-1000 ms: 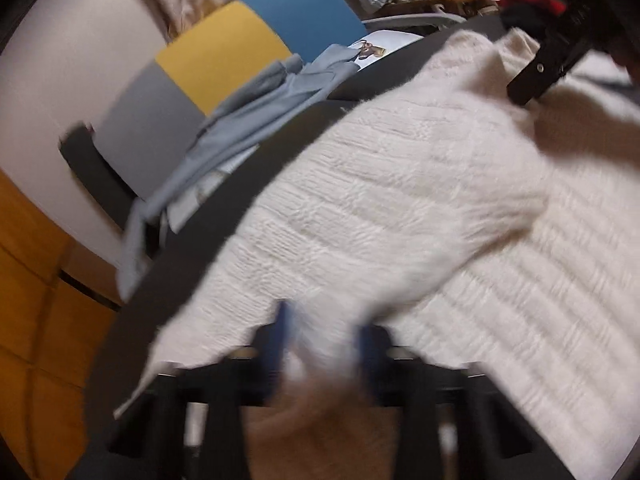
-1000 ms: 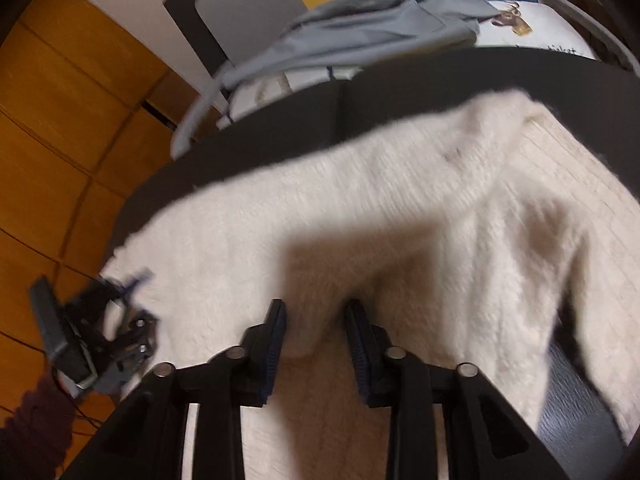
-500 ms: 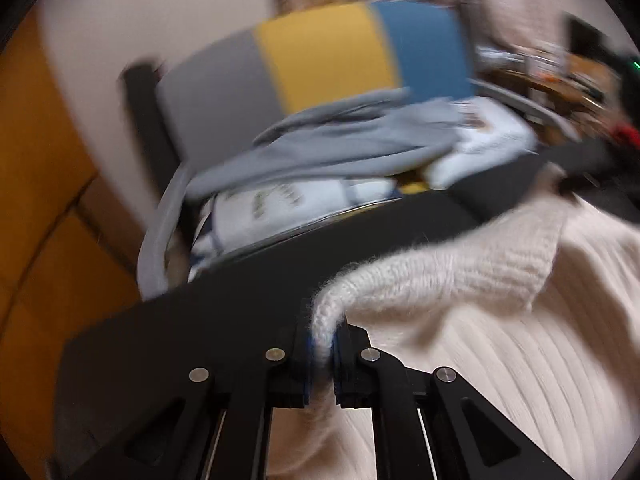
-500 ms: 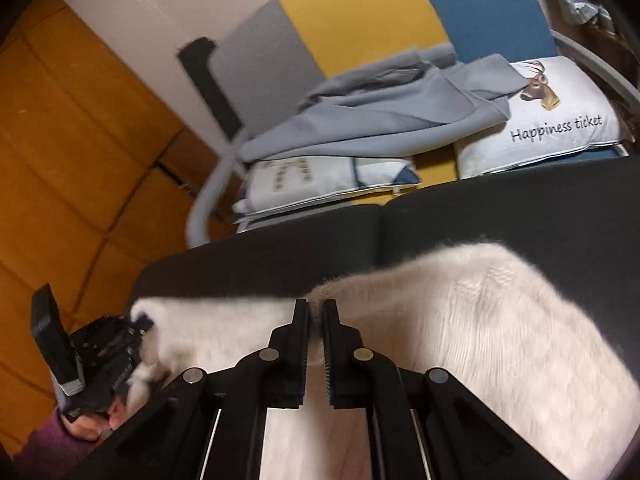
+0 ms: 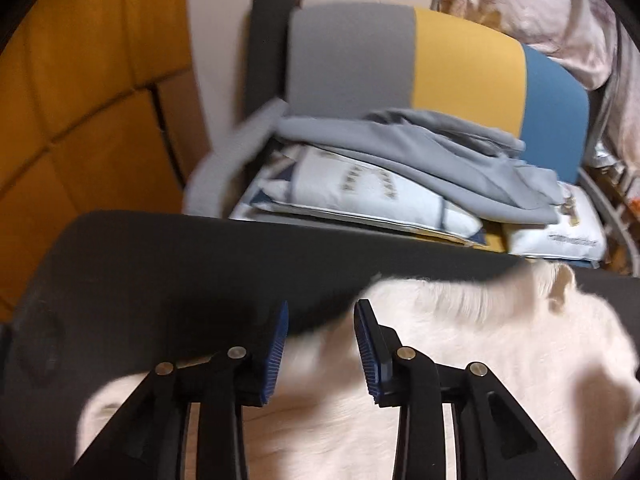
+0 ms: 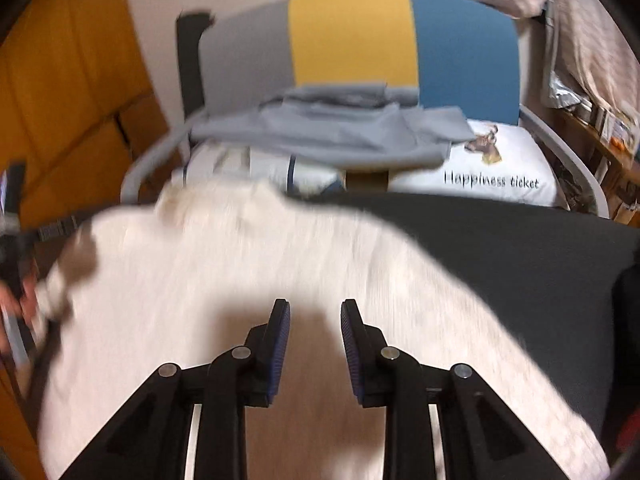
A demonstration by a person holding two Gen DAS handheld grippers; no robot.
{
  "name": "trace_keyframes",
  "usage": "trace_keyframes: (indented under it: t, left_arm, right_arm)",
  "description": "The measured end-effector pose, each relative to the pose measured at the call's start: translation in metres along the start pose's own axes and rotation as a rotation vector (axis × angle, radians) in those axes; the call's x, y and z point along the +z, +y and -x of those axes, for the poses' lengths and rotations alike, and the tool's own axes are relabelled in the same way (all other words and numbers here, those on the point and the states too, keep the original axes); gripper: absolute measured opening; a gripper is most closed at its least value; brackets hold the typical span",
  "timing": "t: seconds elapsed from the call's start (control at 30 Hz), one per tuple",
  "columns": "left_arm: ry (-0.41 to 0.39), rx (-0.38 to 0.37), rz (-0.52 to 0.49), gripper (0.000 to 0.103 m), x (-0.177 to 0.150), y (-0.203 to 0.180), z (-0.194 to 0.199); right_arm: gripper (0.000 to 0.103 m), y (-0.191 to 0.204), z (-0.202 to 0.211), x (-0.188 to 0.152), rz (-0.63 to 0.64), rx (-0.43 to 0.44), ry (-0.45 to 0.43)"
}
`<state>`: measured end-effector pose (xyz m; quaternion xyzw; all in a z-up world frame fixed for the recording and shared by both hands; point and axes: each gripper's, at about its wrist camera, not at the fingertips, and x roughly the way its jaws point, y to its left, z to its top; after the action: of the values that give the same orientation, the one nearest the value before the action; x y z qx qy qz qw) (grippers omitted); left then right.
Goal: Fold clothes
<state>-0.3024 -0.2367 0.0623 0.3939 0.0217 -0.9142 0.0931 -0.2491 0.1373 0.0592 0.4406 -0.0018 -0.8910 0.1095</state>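
Both tools are seen with their fingers parted and nothing between them: the left tool (image 5: 321,334) is spread wide above the near left part of a white knitted sweater (image 6: 248,280), and the right tool (image 6: 315,334) is spread a little less, above the middle of the same garment. No contact between the blue pads and the wool can be confirmed, since the pictures are blurred by motion. The sweater is laid on the dark surface (image 5: 168,264), with its far edge near the far rim of that surface; whether it is already doubled over itself cannot be told from these views. Behind the surface a chair (image 6: 352,40) is seen, loaded with a grey garment (image 5: 420,160) and printed cushions (image 6: 480,176). The sweater is judged to be soft, fluffy and limp, of moderate weight for clothing, so it will sag and stretch when lifted and will not keep a shape by itself. It is not fragile, but loose fibres may be pulled by the ribbed pads. A hold is best taken at an edge or a corner, where a thick pinch of knit can be gathered, and by both tools together so that the cloth is kept level.
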Motion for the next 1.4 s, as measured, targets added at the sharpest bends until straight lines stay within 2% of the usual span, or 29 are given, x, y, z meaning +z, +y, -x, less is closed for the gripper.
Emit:
trace_keyframes:
  t: [0.07, 0.17, 0.23, 0.33, 0.4, 0.47, 0.53, 0.57, 0.6, 0.63, 0.7, 0.83, 0.9, 0.97, 1.1, 1.17, 1.23, 1.37, 1.4]
  left_arm:
    - [0.026, -0.007, -0.045, 0.036, -0.024, 0.0, 0.011]
    - [0.098, -0.06, -0.138, 0.036, -0.079, -0.019, 0.028]
    - [0.116, -0.05, -0.22, 0.036, -0.117, -0.037, 0.038]
    - [0.033, 0.019, -0.285, 0.037, -0.155, -0.052, 0.059]
    - [0.023, 0.048, -0.317, 0.037, -0.164, -0.058, 0.068]
    - [0.049, -0.006, -0.276, 0.037, -0.163, -0.05, 0.077]
    - [0.077, -0.074, -0.175, 0.038, -0.16, -0.03, 0.089]
    - [0.085, -0.095, -0.117, 0.042, -0.159, -0.019, 0.096]
    - [0.084, -0.089, -0.064, 0.054, -0.161, -0.004, 0.103]
    - [0.078, -0.07, -0.014, 0.067, -0.164, 0.015, 0.109]
    - [0.066, -0.004, 0.066, 0.075, -0.17, 0.054, 0.119]
    - [0.089, 0.186, 0.184, 0.078, -0.185, 0.128, 0.131]
    - [0.118, 0.28, 0.24, 0.078, -0.195, 0.163, 0.135]
    - [0.149, 0.318, 0.313, 0.08, -0.208, 0.191, 0.136]
    - [0.163, 0.297, 0.383, 0.088, -0.228, 0.215, 0.129]
    - [0.17, 0.287, 0.417, 0.089, -0.238, 0.226, 0.126]
    - [0.148, 0.276, 0.417, 0.098, -0.242, 0.228, 0.124]
    - [0.134, 0.222, 0.386, 0.099, -0.243, 0.222, 0.122]
    - [0.127, 0.216, 0.375, 0.095, -0.243, 0.22, 0.123]
  right_arm:
    - [0.026, 0.006, 0.004, -0.023, 0.024, -0.037, 0.047]
    - [0.026, 0.015, 0.01, -0.051, 0.05, -0.075, 0.067]
    - [0.026, 0.021, 0.007, -0.066, 0.079, -0.103, 0.083]
    - [0.029, 0.02, 0.001, -0.078, 0.108, -0.151, 0.056]
    - [0.03, 0.014, 0.002, -0.079, 0.096, -0.172, 0.029]
    - [0.031, 0.009, 0.008, -0.078, 0.021, -0.182, 0.055]
    - [0.031, 0.019, 0.025, -0.081, -0.004, -0.149, 0.037]
    - [0.031, 0.026, 0.035, -0.083, -0.011, -0.128, 0.023]
    - [0.031, 0.037, 0.044, -0.089, 0.008, -0.095, 0.009]
    - [0.031, 0.05, 0.05, -0.096, 0.043, -0.065, 0.004]
    - [0.031, 0.074, 0.054, -0.11, 0.121, -0.025, 0.017]
    - [0.031, 0.104, 0.048, -0.132, 0.225, -0.02, 0.05]
    - [0.032, 0.106, 0.044, -0.141, 0.21, -0.018, 0.043]
    - [0.033, 0.106, 0.041, -0.149, 0.182, -0.015, 0.033]
    - [0.033, 0.094, 0.039, -0.156, 0.083, 0.05, -0.013]
    - [0.033, 0.094, 0.039, -0.157, 0.094, 0.054, -0.029]
    - [0.033, 0.095, 0.039, -0.158, 0.101, 0.049, -0.04]
    - [0.033, 0.093, 0.041, -0.161, 0.096, 0.052, -0.064]
    - [0.033, 0.092, 0.041, -0.162, 0.092, 0.056, -0.066]
